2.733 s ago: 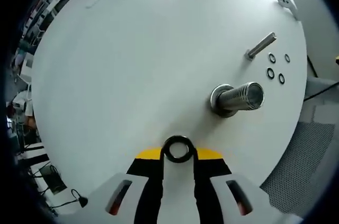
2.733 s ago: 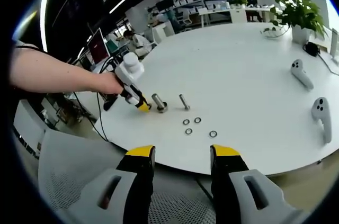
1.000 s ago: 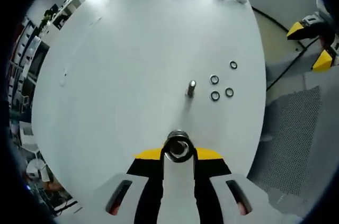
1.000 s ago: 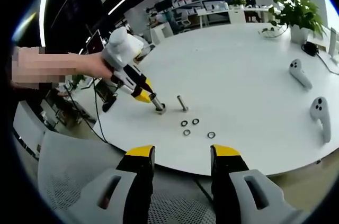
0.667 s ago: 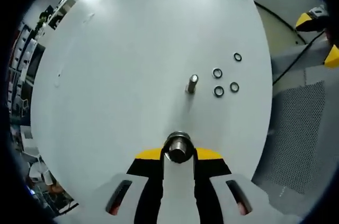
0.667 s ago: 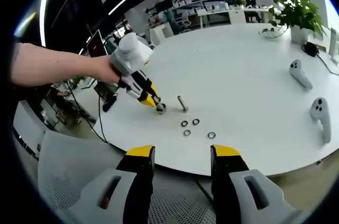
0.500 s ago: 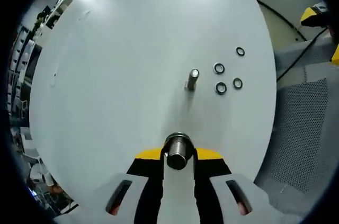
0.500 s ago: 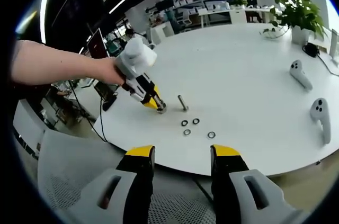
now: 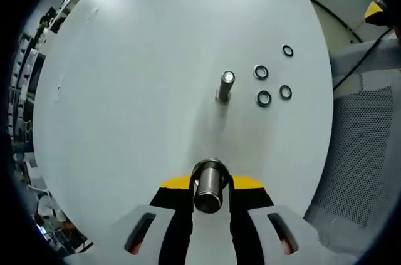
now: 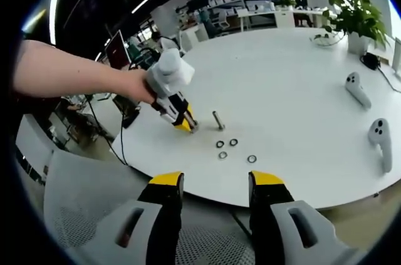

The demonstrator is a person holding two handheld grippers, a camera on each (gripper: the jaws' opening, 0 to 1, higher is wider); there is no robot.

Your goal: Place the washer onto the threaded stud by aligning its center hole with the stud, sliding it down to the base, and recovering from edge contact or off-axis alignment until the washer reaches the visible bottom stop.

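As the left gripper [image 9: 210,185] stands over the big threaded stud [image 9: 208,183], the stud rises between its yellow-tipped jaws, w/ the jaws close on both sides of it; the washer itself I cannot make out in the left gripper view, so I cannot tell if the jaws pinch it or have let it go. My judgement: hole is found and the washer is on the stud, sliding down; if it reached the bottom stop is not visible. Left to do: push to the base, check it sits flat, release. A bit farther on the white table [image 9: 138,71] stands a thinner stud [image 9: 225,86], and just beside it four spare washers [image 9: 261,72]. In the right gripper view the right gripper [image 10: 213,185] waits off the table edge, jaws spread, nothing between them; far behind lie two white controllers [image 10: 358,88] and a potted plant [image 10: 352,19].
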